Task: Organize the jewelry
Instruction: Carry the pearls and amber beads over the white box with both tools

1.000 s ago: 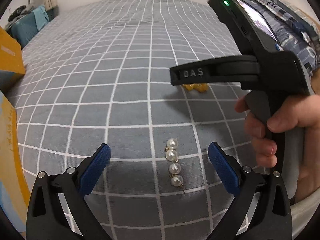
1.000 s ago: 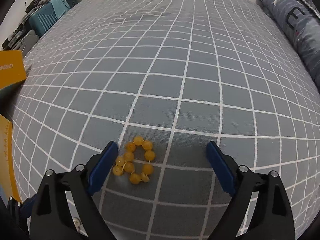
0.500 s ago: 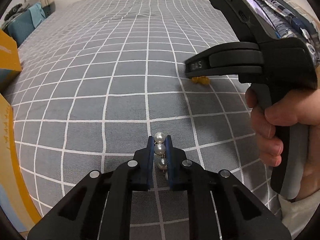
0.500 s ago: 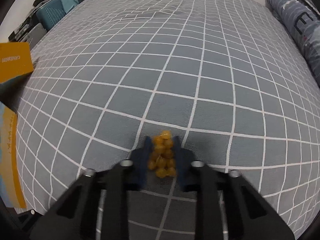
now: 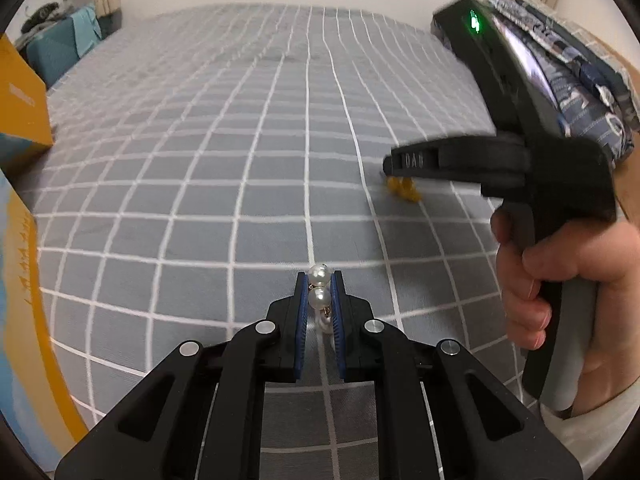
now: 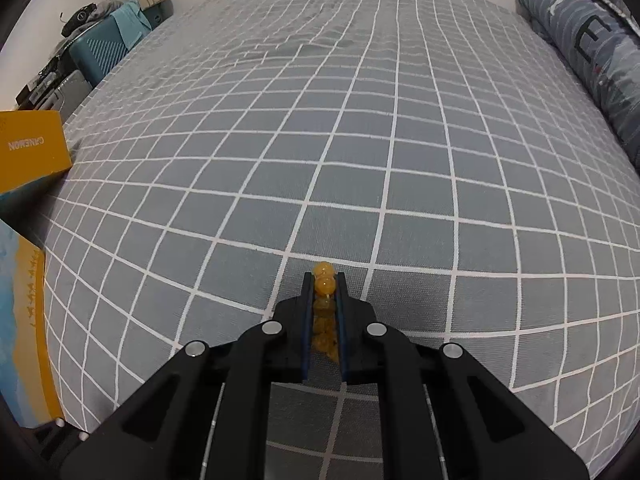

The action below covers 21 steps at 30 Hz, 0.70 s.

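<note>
My left gripper (image 5: 320,286) was closed tight on the pearl piece (image 5: 319,298), its top pearl poking past the tips at twelve o'clock while a lower one dangled between the pads. My right gripper (image 6: 324,286) was likewise clamped on the amber bead bracelet (image 6: 324,285) — bunched into a column above the grid-patterned bedspread (image 6: 360,140). Both felt light, I judged, but round beads are slick and the strands limp, so gripping across the middle seemed safest. An orange box (image 6: 30,150) lay at ten o'clock.
</note>
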Each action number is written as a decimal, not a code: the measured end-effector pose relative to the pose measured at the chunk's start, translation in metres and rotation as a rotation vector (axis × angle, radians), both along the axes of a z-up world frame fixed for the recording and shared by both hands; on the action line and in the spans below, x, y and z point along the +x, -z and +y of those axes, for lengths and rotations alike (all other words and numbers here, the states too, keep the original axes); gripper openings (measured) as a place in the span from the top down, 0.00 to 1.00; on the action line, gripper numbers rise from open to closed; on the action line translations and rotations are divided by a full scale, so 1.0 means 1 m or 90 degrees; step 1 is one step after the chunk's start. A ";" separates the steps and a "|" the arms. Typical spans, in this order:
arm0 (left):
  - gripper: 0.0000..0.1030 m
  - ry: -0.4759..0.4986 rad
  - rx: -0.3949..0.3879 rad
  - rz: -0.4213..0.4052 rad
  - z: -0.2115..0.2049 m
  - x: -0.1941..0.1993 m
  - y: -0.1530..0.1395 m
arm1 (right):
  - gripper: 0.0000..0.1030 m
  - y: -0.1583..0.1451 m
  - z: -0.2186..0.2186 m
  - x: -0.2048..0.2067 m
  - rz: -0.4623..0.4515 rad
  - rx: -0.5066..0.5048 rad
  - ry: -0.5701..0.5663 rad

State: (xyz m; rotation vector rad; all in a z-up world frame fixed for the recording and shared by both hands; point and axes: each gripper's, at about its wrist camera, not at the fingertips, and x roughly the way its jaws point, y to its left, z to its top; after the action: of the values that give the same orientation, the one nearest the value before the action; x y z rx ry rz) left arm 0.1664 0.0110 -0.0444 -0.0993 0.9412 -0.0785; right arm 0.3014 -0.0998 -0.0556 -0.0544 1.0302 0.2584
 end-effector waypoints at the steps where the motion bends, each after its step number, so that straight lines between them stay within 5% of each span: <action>1: 0.90 -0.001 0.001 -0.009 0.001 -0.002 -0.004 | 0.91 -0.002 -0.001 -0.002 -0.005 0.002 0.003; 21: 0.90 -0.117 0.057 -0.125 0.051 -0.008 -0.050 | 0.91 -0.044 0.001 -0.066 -0.142 -0.001 0.033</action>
State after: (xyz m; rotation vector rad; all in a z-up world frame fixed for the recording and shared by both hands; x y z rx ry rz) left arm 0.1580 0.0621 0.0059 -0.0931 0.7355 0.1222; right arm 0.2352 -0.0993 -0.0119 -0.0563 0.8089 0.2002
